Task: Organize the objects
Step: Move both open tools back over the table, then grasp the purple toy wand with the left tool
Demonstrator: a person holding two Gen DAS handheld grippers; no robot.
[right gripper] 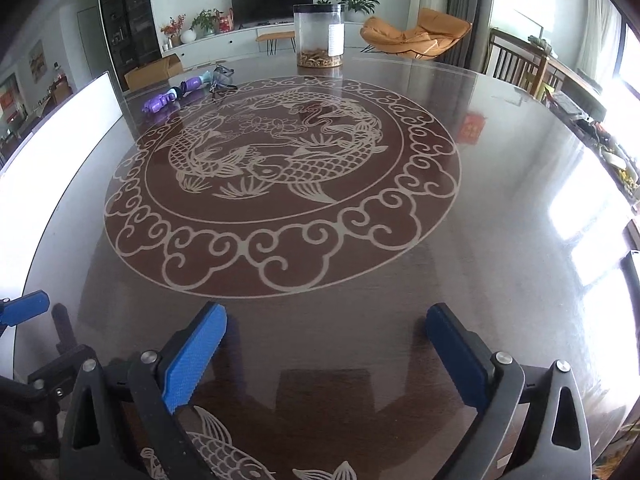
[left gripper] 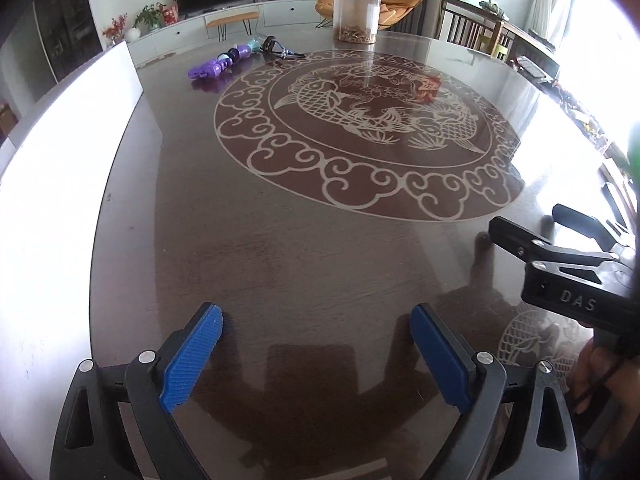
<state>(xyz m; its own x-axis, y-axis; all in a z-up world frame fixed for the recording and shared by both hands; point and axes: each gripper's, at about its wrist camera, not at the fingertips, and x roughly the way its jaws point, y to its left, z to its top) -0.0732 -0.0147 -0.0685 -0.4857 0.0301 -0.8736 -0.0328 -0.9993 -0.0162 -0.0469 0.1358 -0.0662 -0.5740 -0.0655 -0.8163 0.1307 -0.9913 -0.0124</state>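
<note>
Both grippers hover low over the near edge of the table (right gripper: 500,208), side by side, likely because nothing has been picked yet. The left gripper (left gripper: 316,344) has its ribbed blue pads spread wide with nothing between them; so has the right gripper (right gripper: 326,344). The things to tidy lie well apart from them at the far side: a knobbly purple plastic toy (left gripper: 218,66) just beside a dark strap (left gripper: 280,50) (too small to identify), and a clear cylindrical jar (left gripper: 356,14) with a dark lid, standing upright on the glossy patterned top
</note>
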